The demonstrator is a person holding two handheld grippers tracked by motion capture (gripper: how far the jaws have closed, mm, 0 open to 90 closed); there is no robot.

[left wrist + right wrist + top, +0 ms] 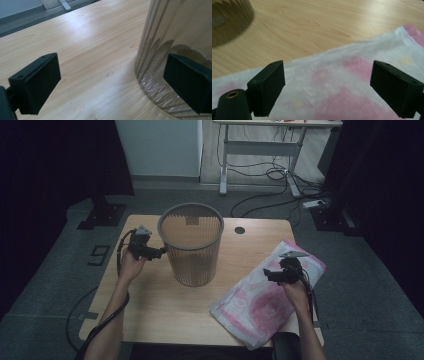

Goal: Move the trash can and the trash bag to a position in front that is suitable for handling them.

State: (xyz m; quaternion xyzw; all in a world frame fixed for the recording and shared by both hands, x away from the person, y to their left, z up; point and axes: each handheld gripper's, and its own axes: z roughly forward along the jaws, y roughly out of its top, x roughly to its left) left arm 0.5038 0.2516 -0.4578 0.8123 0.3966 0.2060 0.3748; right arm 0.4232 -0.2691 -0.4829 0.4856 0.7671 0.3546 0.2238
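A grey ribbed waste bin [191, 242] stands upright near the middle of the wooden table [155, 305]. My left gripper [159, 253] hovers just left of the bin, pointing at its side wall. In the left gripper view the jaws are wide apart with nothing between them and the bin's wall [172, 45] rises close on the right. A flat white and pink plastic bag [265, 297] lies on the table's right part. My right gripper [267, 274] is above the bag [342, 87], its jaws open and holding nothing.
A round cable hole [240, 230] sits in the table behind the bin. Cables trail from both grippers over the near edge. Beyond the table are a white desk frame [260, 150] and loose floor cables [280, 175]. Bare wood lies in front of the bin.
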